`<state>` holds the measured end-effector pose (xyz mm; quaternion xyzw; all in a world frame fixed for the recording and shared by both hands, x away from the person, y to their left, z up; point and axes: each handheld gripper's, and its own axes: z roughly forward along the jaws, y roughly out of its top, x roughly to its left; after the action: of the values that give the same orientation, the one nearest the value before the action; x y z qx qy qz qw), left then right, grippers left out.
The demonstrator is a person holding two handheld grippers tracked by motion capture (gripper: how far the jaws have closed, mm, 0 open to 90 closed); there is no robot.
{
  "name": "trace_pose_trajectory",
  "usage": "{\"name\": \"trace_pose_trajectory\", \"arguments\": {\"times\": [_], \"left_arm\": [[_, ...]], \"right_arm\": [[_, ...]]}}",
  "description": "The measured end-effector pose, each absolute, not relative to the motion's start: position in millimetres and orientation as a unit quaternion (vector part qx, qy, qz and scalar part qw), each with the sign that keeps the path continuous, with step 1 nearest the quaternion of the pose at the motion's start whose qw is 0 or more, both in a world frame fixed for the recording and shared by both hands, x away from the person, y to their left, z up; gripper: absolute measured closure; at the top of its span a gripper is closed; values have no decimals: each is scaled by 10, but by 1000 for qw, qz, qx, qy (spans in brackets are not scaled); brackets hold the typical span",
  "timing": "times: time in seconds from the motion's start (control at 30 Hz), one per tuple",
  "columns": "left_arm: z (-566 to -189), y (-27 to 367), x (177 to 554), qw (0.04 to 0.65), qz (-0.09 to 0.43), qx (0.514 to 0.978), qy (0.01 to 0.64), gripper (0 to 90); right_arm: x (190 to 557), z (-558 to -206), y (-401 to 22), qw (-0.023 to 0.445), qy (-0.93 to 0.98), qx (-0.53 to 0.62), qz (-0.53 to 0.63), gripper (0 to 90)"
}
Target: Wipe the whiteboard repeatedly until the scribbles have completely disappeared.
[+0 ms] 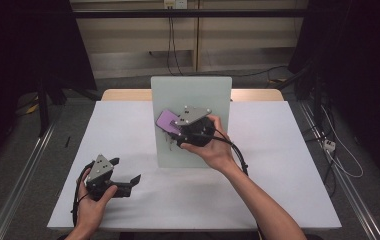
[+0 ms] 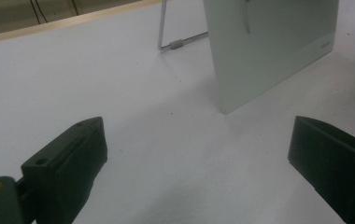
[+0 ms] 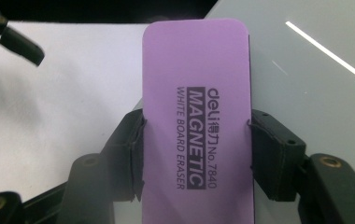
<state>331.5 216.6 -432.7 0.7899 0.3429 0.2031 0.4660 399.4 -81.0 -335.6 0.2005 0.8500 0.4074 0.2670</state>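
Two grippers in play. Right gripper (image 1: 170,131) clamped across the narrow width of a purple whiteboard eraser (image 3: 196,116), fingers (image 3: 128,156) pressing both long edges, held against the upper left of the small standing whiteboard (image 1: 198,150) mid-worktop (image 1: 278,190). Left gripper (image 1: 128,181) parked low near the front left of the worktop, fingers (image 2: 66,168) spread wide, nothing between them, aimed toward the board's lower corner.

Risks from here, judged not seen:
- Board propped on a thin wire stand (image 2: 175,44) at the back; pushing hard with the eraser likely to tip it backward or skid it across the smooth worktop. Left gripper well apart from it, so no bracing.
- Grip only on the eraser's lower half; sideways drag on the board could twist it out from between the fingers.
- Magnetic eraser: may snap onto the board and pull loose on lift-off.
- Eraser near the board's left edge; overshoot would slide off the edge.
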Motion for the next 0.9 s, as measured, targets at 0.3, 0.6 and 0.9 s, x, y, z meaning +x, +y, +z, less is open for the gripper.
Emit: {"name": "trace_pose_trajectory", "arguments": {"times": [0.3,0.6,0.9], "left_arm": [[-4326,2165,3314,466,203,790,342,46],[-4326,2165,3310,466,203,790,343,46],[-4330,2168,3316,465,203,790,344,46]], "right_arm": [[3943,-3584,-695,243,865,190,394,417],[3904,-3717,-627,234,875,183,382,417],[3887,-3776,-602,222,881,182,375,417]]}}
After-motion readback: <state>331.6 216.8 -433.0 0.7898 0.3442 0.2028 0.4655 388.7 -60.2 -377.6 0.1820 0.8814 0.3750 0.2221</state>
